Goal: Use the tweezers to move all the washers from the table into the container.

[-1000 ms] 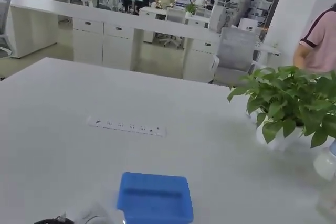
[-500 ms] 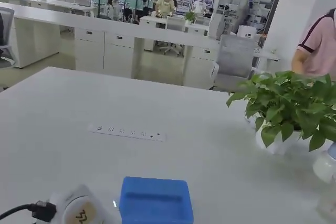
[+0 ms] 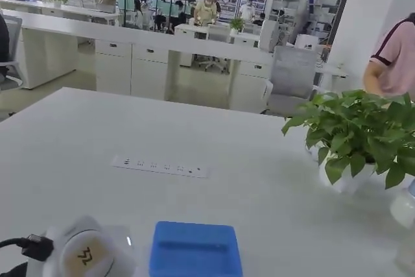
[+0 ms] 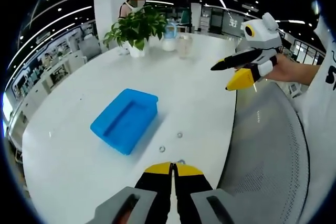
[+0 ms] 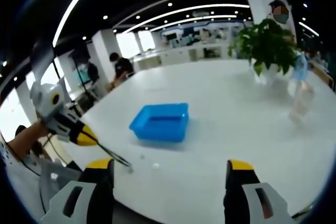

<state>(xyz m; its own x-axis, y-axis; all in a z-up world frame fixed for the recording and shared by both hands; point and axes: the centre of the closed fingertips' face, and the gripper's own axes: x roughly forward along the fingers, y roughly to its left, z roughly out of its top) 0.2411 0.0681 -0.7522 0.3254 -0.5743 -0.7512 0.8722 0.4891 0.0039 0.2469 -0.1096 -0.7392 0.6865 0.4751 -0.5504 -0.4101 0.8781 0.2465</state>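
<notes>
The left tool [image 4: 171,168] has its yellow tips pressed together on the tweezers [image 5: 111,156]. In the right gripper view these run as a thin dark rod from the tips down to the surface [image 4: 202,95], ending close to its near edge. The right tool [image 5: 169,164] is spread wide and carries nothing; in the left gripper view it hangs off to the side, past the surface's rim. Two small washers [image 4: 179,135] lie flat on the white top just ahead of the left tool, one a little nearer than the other. A third speck right at the tips may be another washer or the tweezers' point; it is too small to tell. The blue container [image 4: 126,119] sits open beside them, near but apart, with no washer to be made out inside.

The step in hand looks like the first pick. To do it well, the tweezers' points should meet the nearest washer at a low angle, so one leg catches its hole or edge. A thin ring on a smooth top likely skids if pushed from above. Whether the left tool's squeeze closes the tweezers' points cannot be read; if it does, easing it without dropping them is the delicate part. The carry is short: lift just clear of the container's wall and release over its middle.
</notes>
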